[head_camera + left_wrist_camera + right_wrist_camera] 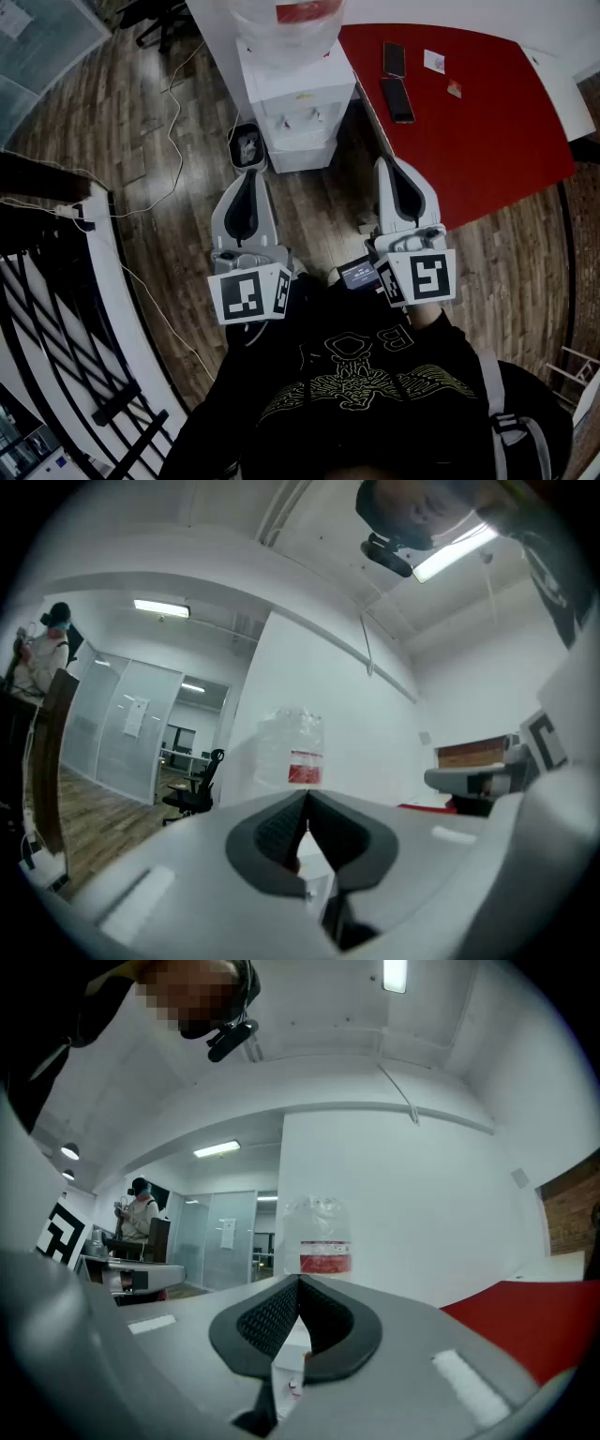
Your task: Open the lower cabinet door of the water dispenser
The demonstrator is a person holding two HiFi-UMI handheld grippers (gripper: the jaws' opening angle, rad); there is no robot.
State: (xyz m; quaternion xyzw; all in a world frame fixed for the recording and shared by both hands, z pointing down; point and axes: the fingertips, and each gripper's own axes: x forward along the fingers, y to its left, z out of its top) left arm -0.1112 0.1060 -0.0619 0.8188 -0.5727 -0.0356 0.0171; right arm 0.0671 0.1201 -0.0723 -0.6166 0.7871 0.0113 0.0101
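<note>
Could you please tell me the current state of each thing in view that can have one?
Left gripper: jaws shut, empty.
Right gripper: jaws shut, empty.
Water bottle: upright on the water dispenser.
Lower cabinet door: nothing swung out, apparently closed.
Phones: flat on the red table, screens dark.

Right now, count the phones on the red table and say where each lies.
2. The far phone lies toward the red table's far side; the near phone lies just nearer the person, along the edge beside the water dispenser. None looks hidden.
</note>
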